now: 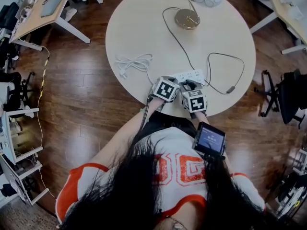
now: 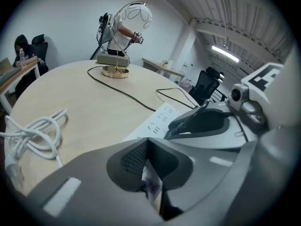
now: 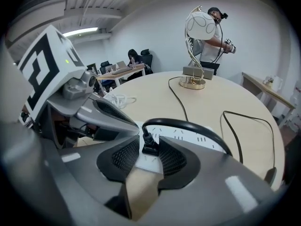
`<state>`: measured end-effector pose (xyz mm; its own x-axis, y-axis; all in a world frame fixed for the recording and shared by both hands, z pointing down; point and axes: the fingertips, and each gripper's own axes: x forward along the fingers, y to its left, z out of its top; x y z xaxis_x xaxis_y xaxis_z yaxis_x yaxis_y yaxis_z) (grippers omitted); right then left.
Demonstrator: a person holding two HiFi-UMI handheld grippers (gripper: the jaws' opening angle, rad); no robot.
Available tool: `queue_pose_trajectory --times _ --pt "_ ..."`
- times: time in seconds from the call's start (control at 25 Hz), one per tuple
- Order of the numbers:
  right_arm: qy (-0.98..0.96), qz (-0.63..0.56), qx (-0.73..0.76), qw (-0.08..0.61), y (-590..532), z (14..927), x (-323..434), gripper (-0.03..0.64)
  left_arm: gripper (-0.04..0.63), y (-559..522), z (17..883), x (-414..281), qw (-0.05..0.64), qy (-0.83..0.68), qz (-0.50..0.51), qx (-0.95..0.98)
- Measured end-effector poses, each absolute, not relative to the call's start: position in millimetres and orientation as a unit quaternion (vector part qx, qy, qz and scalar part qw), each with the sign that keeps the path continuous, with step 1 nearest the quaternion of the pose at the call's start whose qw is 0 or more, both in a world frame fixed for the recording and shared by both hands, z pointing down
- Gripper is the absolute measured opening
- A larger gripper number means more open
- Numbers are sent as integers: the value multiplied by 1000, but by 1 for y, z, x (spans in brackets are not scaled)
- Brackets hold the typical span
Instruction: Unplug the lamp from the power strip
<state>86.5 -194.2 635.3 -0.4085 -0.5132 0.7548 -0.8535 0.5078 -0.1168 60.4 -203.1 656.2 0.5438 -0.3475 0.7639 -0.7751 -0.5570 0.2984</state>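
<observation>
Black plug (image 3: 149, 144) sat upright in the white power strip (image 1: 192, 75), close to the near edge of the tabletop (image 1: 144, 28). Right gripper (image 3: 149, 149) straddled the plug, jaws wide, a pad just beside it on each side, not pressing. Left gripper (image 2: 146, 145) was clamped on the power strip's left end. Black cord (image 1: 177, 40) looped across the tabletop to the lamp (image 1: 187, 19) at the far edge. Coiled white cable (image 1: 134, 62) lay toward the left edge.
</observation>
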Motion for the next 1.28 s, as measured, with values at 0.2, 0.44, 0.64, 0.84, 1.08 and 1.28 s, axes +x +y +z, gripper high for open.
queue_pose_trajectory --times 0.2,0.44,0.64,0.84,1.08,1.28 --pt "-791 249 430 357 -196 638 88 101 0 -203 658 59 330 -340 339 813" --pt "-810 243 417 334 -195 637 89 89 0 -204 658 58 340 -344 332 810" --pt "-820 237 411 320 -195 634 89 87 0 -203 658 59 337 -340 337 811" --pt "-816 277 423 279 -197 634 93 89 0 -206 656 61 340 -341 319 817" --pt "-819 255 420 296 -195 633 92 87 0 -209 656 60 339 -343 318 816" --pt "-822 239 419 304 -194 630 91 87 0 -205 658 58 347 -340 337 807"
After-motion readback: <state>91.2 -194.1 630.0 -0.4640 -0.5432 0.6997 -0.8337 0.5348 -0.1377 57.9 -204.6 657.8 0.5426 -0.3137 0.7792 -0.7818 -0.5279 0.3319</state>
